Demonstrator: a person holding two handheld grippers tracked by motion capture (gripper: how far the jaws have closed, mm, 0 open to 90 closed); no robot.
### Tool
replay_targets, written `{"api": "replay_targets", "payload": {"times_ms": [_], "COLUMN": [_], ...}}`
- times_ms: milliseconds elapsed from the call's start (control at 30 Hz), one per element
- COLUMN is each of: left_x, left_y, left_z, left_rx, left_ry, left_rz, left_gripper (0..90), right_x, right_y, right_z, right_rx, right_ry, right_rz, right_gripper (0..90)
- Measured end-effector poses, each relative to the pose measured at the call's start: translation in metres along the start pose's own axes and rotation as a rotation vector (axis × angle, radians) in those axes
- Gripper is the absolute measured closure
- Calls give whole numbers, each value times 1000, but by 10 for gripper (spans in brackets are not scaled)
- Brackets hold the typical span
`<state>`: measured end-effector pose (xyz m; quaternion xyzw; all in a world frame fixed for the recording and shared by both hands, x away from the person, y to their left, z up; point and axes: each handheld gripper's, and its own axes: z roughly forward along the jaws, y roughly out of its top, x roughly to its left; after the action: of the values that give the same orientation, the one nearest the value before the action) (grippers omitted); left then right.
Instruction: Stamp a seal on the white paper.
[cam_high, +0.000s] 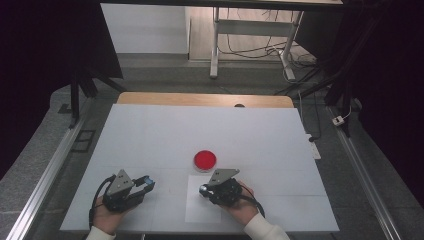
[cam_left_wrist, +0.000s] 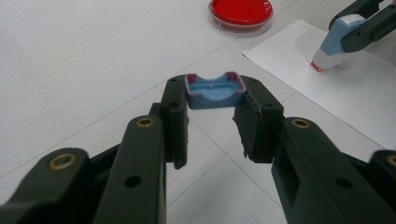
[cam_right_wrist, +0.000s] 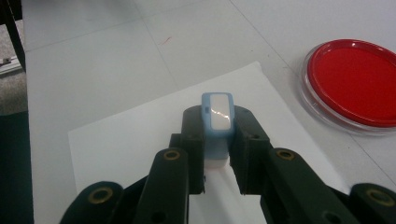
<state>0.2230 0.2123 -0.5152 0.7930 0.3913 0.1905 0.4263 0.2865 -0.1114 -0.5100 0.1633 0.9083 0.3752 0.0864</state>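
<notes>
My left gripper (cam_left_wrist: 212, 106) is shut on a small blue cap (cam_left_wrist: 215, 90) with a red-stained rim, held just above the white table; in the high view it sits at the front left (cam_high: 146, 183). My right gripper (cam_right_wrist: 217, 137) is shut on a light-blue stamp (cam_right_wrist: 217, 116), tilted down over a white paper sheet (cam_right_wrist: 135, 135). In the left gripper view the stamp (cam_left_wrist: 332, 43) has its red-edged tip at the paper (cam_left_wrist: 345, 93); I cannot tell if it touches. A round red ink dish (cam_high: 205, 159) lies just beyond both grippers.
A white sheet covers the table (cam_high: 150, 135), with its wooden far edge (cam_high: 200, 98) showing. Metal rails run along both sides. The red dish (cam_right_wrist: 357, 84) lies close to the right of the stamp. A hand holds each gripper at the near edge.
</notes>
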Motion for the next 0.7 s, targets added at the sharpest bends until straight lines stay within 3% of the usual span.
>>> {"api": "replay_targets", "payload": {"times_ms": [700], "left_x": [0], "left_y": [0], "left_z": [-1], "left_rx": [-5], "left_ry": [3], "left_rz": [-4], "left_gripper": [651], "right_x": [1], "right_y": [0], "right_z": [1], "right_rx": [11], "right_ry": [-6], "right_rz": [1], "right_gripper": [762]}}
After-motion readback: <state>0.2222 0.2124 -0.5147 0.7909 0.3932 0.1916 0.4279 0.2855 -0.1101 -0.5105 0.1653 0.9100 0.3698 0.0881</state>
